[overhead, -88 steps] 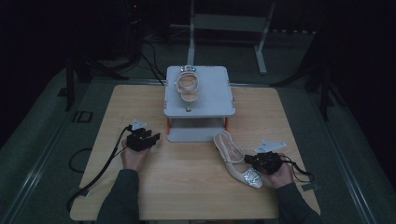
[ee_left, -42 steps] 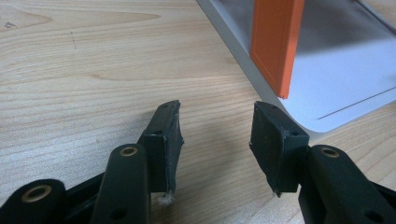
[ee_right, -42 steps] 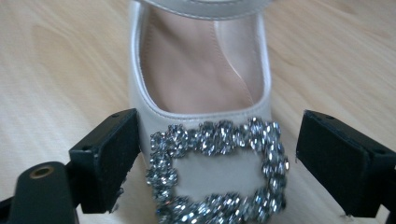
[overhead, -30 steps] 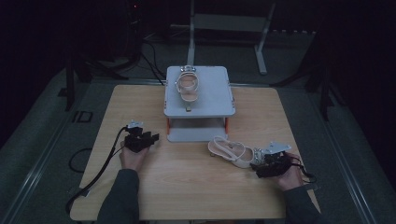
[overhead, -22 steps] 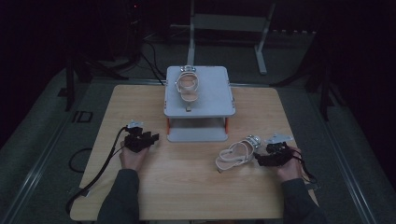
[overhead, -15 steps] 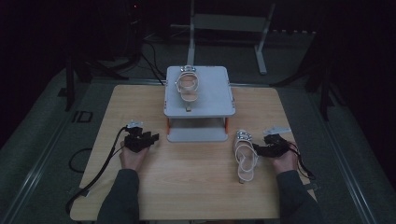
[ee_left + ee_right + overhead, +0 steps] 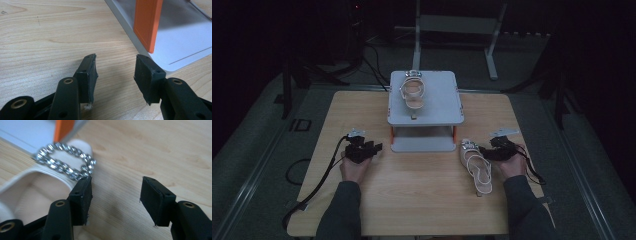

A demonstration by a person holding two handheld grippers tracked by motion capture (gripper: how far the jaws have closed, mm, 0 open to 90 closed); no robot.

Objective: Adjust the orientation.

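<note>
Now right gripper (image 7: 486,150) fingers apart — beside shoe (image 7: 475,166) on table (image 7: 422,200).

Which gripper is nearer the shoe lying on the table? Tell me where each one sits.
Right. The right gripper is open right beside the shoe on the table, one jaw against its buckled toe. The left gripper rests open across the table, left of the stand.

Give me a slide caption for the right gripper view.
Open right gripper beside a white shoe with a sparkly buckle.

My left tongs (image 7: 371,148), matte black, brass-ringed screw holes, black cable trailing; my right tongs (image 7: 484,151), same build, grey plate on top; dark grey sleeves.
</note>
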